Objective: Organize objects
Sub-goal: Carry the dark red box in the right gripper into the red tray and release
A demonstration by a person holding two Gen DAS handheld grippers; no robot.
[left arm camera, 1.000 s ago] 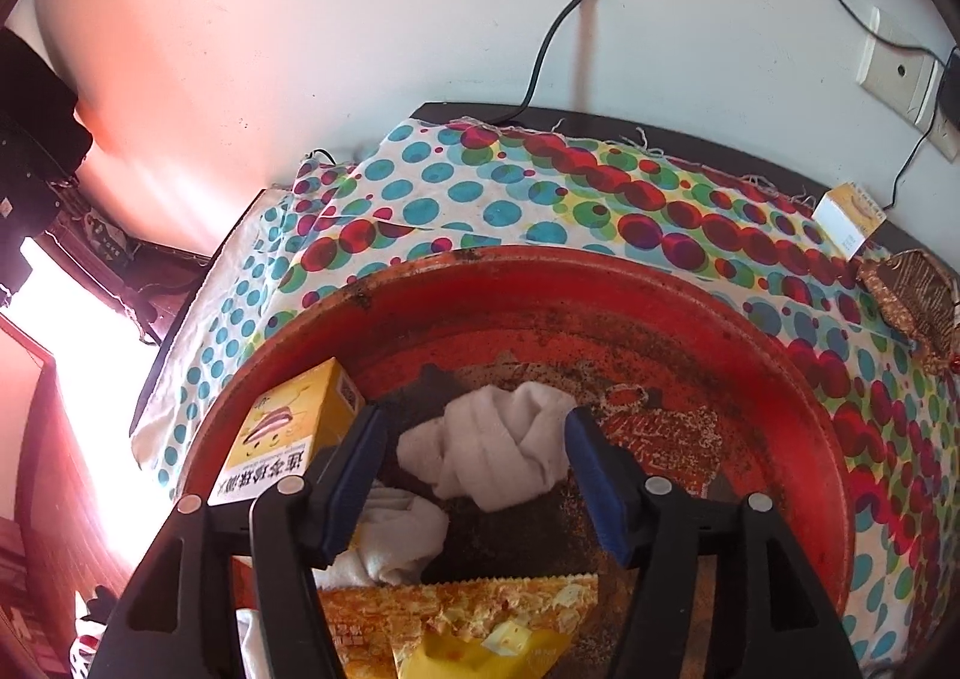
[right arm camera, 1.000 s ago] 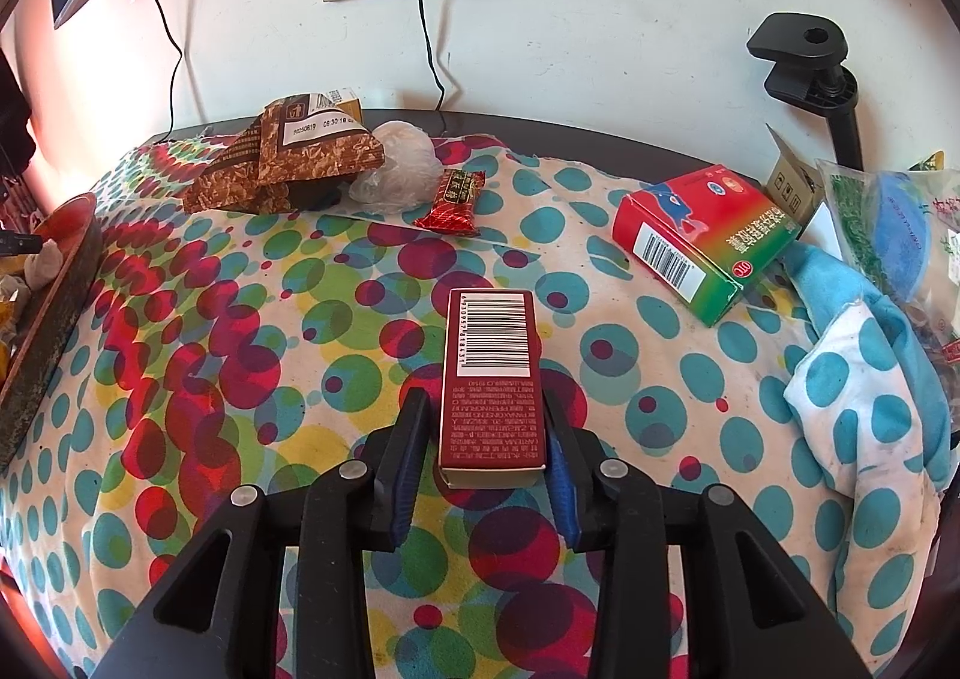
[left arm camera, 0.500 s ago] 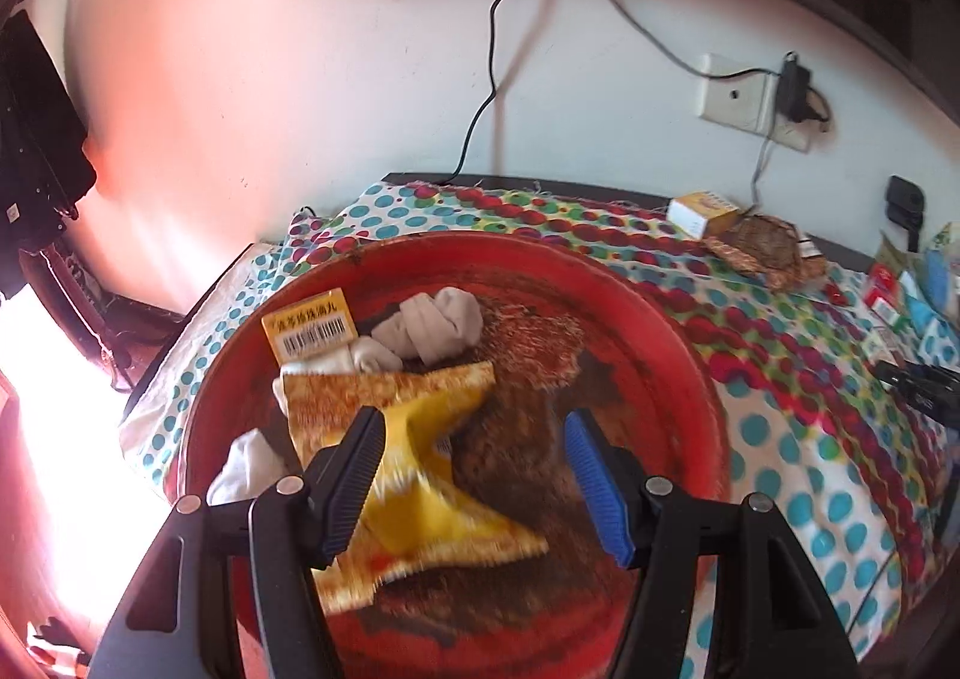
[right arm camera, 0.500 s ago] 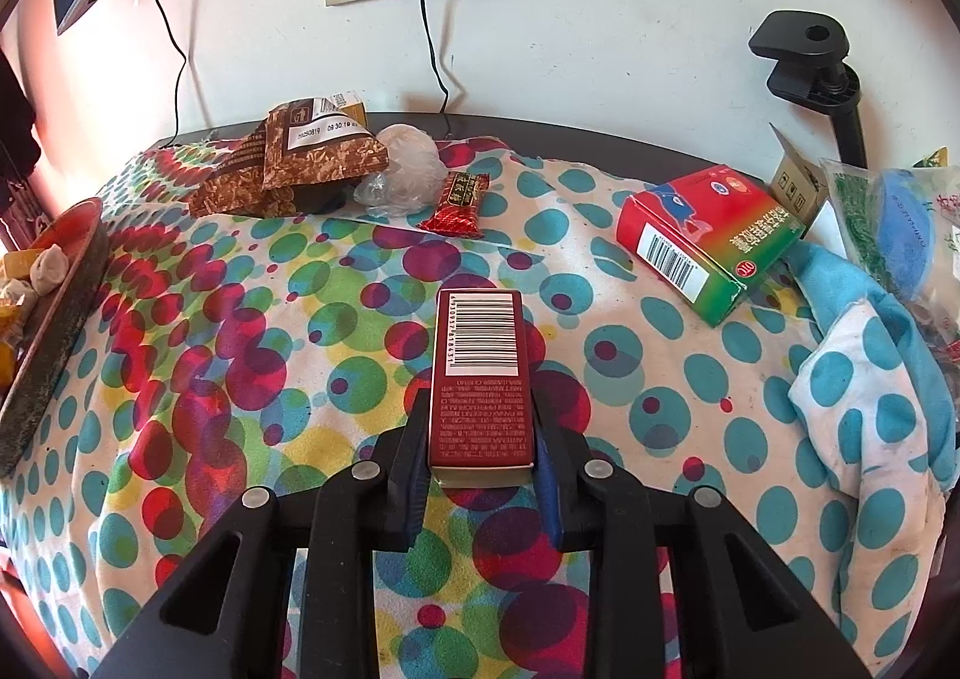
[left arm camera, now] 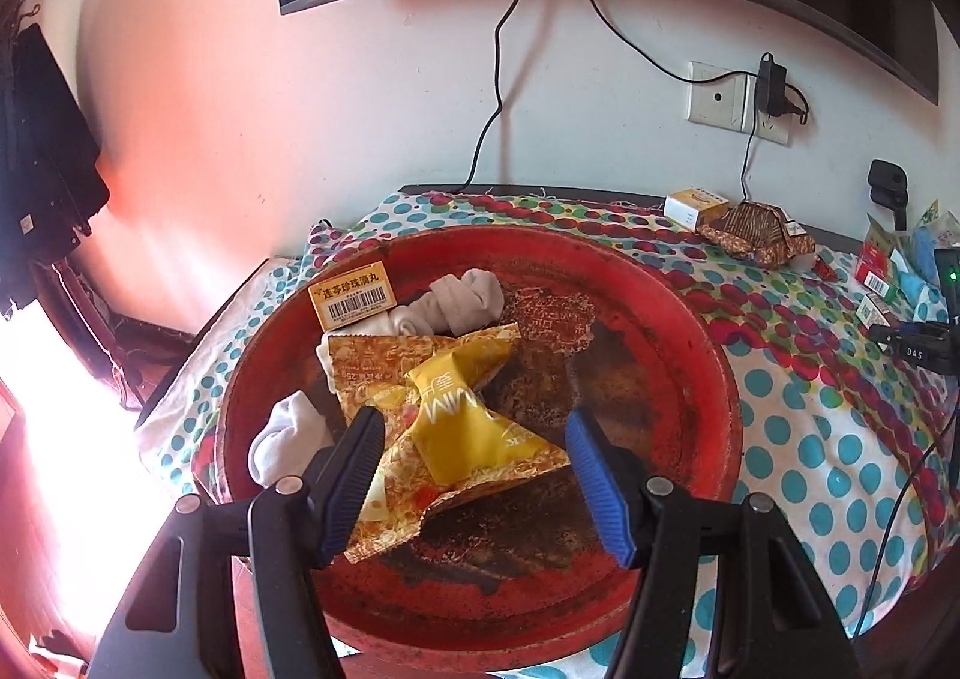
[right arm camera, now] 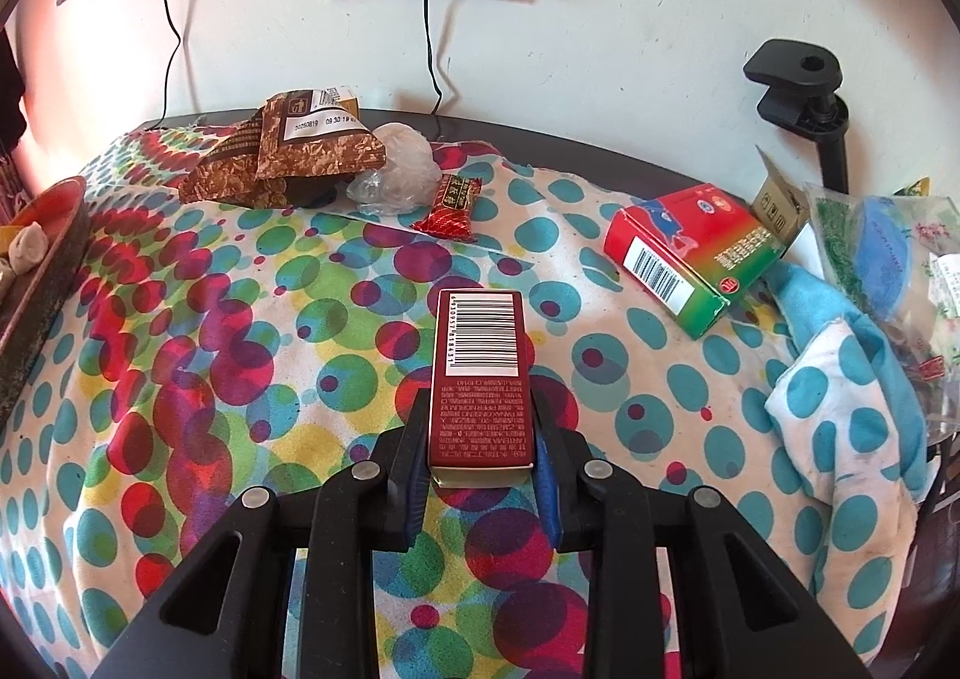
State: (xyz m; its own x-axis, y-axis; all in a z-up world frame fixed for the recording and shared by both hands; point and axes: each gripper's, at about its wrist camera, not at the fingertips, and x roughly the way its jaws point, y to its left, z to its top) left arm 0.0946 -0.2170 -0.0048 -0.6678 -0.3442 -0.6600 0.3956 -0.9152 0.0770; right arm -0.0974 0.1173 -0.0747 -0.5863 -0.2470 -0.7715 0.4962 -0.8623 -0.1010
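The right gripper (right arm camera: 480,451) tilts down toward the spotted cloth (right arm camera: 180,379), its jaws having just closed on the near end of a dark red box (right arm camera: 482,373) — barcode end pointing away. The left gripper (left arm camera: 474,475) hangs wide open and empty above the red tray (left arm camera: 690,379), over its yellow snack packets (left arm camera: 456,427).

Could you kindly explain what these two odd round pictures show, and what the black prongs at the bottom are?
Each picture comes from a fisheye camera mounted on a hand-held grasping tool; the prongs are its two fingers. The left tool hovers open over a red tray holding snack packets, a yellow box and rolled socks. The right tool has just closed on a dark red box lying on the dotted cloth. A red-green box and a brown packet lie beyond.
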